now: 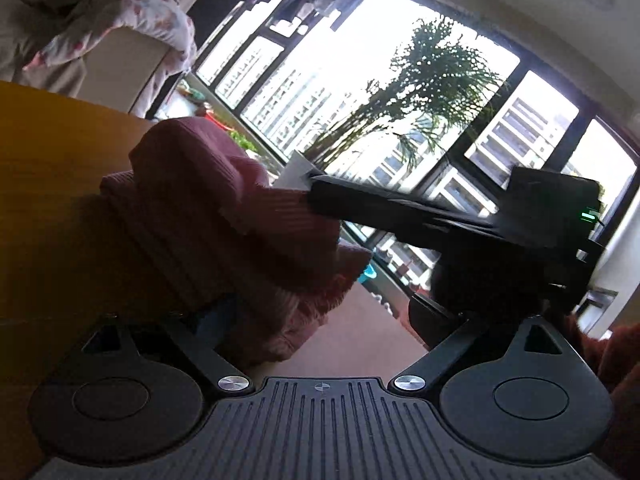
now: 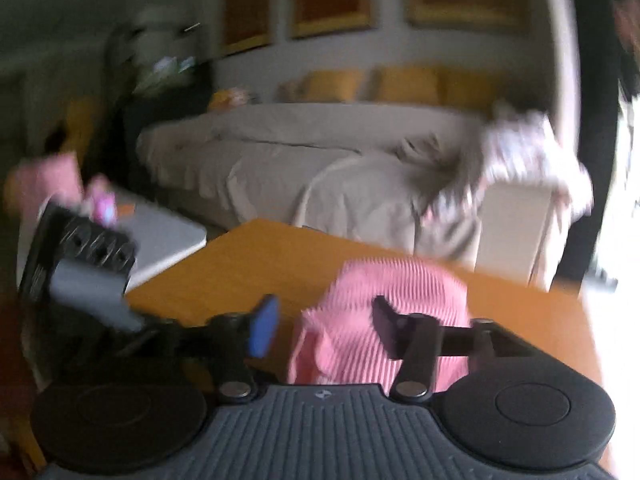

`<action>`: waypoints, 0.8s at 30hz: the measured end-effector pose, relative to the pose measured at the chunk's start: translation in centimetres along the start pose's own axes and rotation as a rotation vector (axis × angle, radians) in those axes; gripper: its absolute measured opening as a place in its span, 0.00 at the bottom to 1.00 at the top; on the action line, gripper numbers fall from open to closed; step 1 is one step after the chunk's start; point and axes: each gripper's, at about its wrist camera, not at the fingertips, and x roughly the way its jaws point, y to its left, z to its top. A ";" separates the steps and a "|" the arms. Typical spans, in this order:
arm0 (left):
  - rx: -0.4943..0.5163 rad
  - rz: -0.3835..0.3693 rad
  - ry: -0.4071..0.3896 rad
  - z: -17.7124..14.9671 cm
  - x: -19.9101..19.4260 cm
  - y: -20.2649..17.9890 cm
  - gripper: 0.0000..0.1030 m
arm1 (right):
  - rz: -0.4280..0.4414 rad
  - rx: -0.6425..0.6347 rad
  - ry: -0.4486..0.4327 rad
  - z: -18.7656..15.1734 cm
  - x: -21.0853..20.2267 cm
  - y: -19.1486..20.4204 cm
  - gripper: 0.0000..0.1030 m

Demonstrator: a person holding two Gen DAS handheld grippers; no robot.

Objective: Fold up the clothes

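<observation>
A pink ribbed garment [image 1: 224, 216] lies bunched on the orange table [image 1: 60, 200]. My left gripper [image 1: 320, 316] is open wide. The cloth drapes over its left finger, hiding most of the blue pad, while its right finger [image 1: 436, 316] stands clear of the cloth. My right gripper reaches in from the right of this view, one pale fingertip [image 1: 296, 174] against the top of the bundle. In the blurred right wrist view the garment [image 2: 384, 284] sits just beyond my right gripper [image 2: 324, 324], which is open: the blue pad [image 2: 264, 328] is off the cloth and the dark finger [image 2: 386, 320] is in front of it.
A beige-covered sofa [image 2: 300, 160] stands behind the table, a floral cloth [image 2: 528, 152] draped over its arm. A grey slab [image 2: 168, 236] lies left of the table. Large windows [image 1: 360, 92] and a palm plant [image 1: 436, 80] fill the far side. The table edge [image 1: 384, 320] runs close by the bundle.
</observation>
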 end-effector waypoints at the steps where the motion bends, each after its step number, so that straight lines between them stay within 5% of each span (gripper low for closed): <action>1: 0.004 -0.001 0.006 0.1 0.1 0.0 0.95 | -0.003 -0.037 0.023 0.0 0.0 0.4 0.57; 5: 0.032 0.035 0.035 0.1 0.7 -0.2 0.95 | 0.000 0.012 0.117 -0.8 1.5 -0.6 0.58; 6: 0.034 0.046 0.039 0.1 0.7 -0.3 0.95 | -0.006 0.032 0.131 -0.9 1.9 -1.0 0.46; 7: 0.033 0.048 0.029 0.2 0.6 -0.2 0.95 | -0.019 0.047 0.140 -0.9 2.2 -1.4 0.11; 8: 0.031 0.049 0.018 0.2 0.4 -0.1 0.96 | -0.026 0.090 0.122 -0.4 2.1 -2.0 0.06; 12: 0.028 0.064 -0.029 0.4 -0.2 0.1 0.96 | -0.008 0.364 -0.066 2.3 -1.1 -6.2 0.06; 18: 0.161 0.345 -0.206 2.5 -1.5 -1.3 0.96 | 0.058 0.524 -0.116 1.5 -2.8 -9.5 0.06; 24: 0.442 0.530 -0.134 4.5 2.9 -2.7 0.96 | 0.155 0.613 -0.168 0.6 -3.0 -10.4 0.06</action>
